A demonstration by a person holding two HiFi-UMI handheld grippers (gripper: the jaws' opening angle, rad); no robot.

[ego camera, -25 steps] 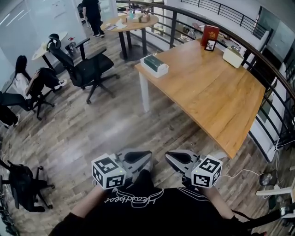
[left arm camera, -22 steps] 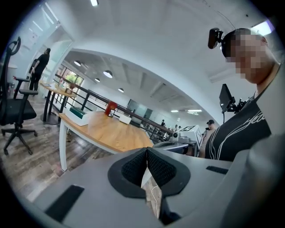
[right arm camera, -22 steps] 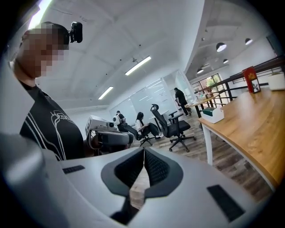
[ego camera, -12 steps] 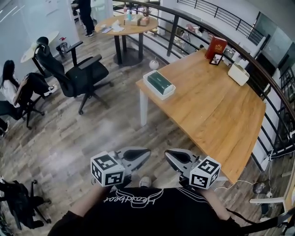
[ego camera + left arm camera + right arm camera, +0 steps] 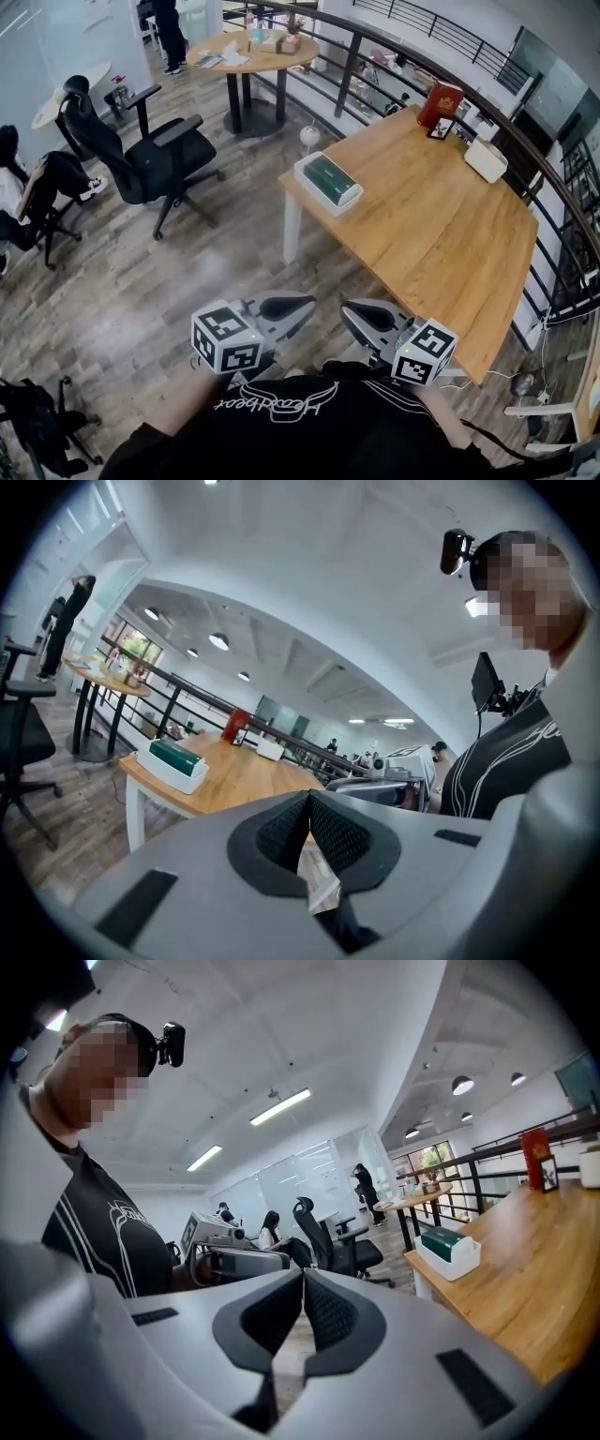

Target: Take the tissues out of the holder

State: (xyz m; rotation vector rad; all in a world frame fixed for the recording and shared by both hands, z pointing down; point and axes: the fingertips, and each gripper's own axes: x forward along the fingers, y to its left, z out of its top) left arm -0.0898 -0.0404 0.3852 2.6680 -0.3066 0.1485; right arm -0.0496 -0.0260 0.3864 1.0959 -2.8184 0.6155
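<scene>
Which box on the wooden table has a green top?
The tissue holder at the left corner; the red box and white box stand far back.

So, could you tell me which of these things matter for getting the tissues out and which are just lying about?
For the job: tissue holder on a corner of the wooden table; left gripper and right gripper, both shut and empty.
Just lying about: red box, white box, black office chair, round table.

The tissue holder (image 5: 327, 182) lies on the table (image 5: 441, 230).
</scene>
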